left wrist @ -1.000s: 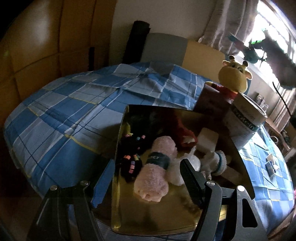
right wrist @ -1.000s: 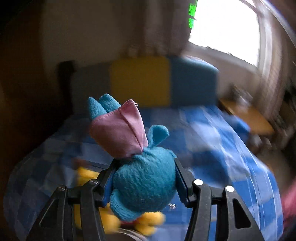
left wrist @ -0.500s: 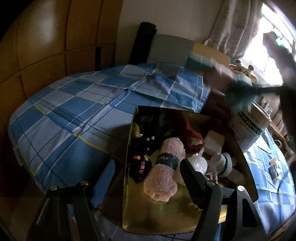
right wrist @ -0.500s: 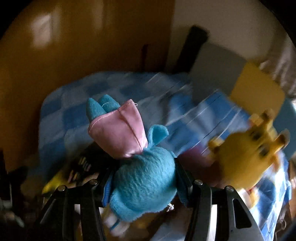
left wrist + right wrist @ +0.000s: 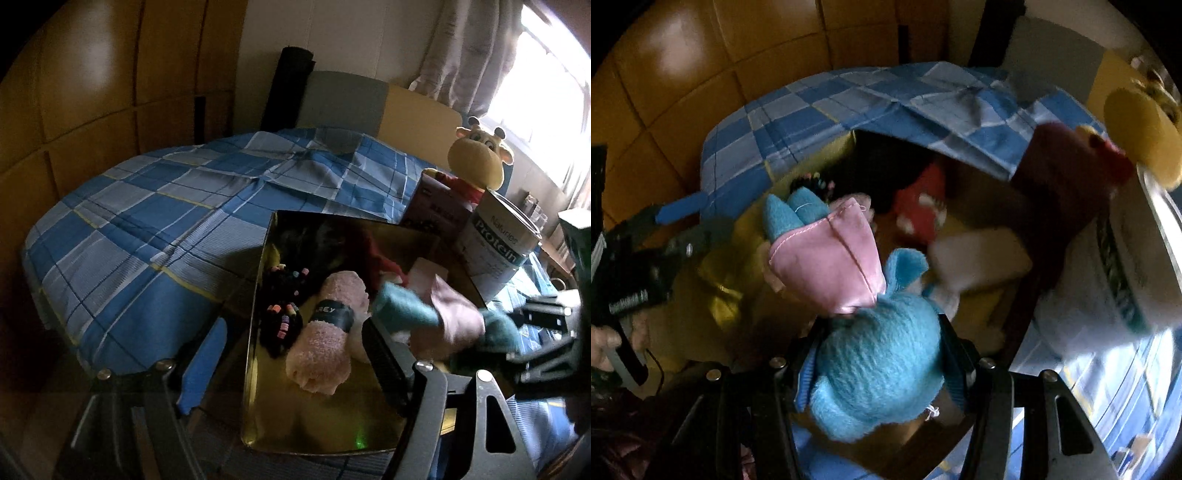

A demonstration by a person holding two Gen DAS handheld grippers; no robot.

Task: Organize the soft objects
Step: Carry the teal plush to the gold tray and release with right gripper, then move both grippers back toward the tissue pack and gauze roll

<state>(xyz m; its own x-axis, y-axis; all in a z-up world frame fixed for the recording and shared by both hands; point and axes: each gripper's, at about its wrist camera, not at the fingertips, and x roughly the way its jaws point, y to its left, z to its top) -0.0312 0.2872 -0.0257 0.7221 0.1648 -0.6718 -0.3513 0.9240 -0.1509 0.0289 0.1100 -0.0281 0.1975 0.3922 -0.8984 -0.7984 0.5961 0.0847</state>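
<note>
My right gripper (image 5: 877, 363) is shut on a blue plush toy (image 5: 879, 373) with a pink satin part (image 5: 827, 264), holding it over the gold box (image 5: 716, 306). In the left wrist view the toy (image 5: 436, 314) comes in from the right, blurred, above the box (image 5: 255, 295). In the box lie a rolled pink towel (image 5: 328, 332), black socks with coloured dots (image 5: 284, 306), a red soft item (image 5: 373, 254) and a white block (image 5: 424, 275). My left gripper (image 5: 291, 362) is open and empty, its fingers astride the box's near left corner.
The box sits on a bed with a blue checked cover (image 5: 147, 221). A yellow giraffe plush (image 5: 478, 155), a dark red carton (image 5: 436, 210) and a white protein tin (image 5: 498, 243) stand behind the box at the right. Wooden wall panels (image 5: 92, 92) are at the left.
My right gripper has swung left and down with the blue plush, from the window side to over the gold box. My left gripper has barely moved.
</note>
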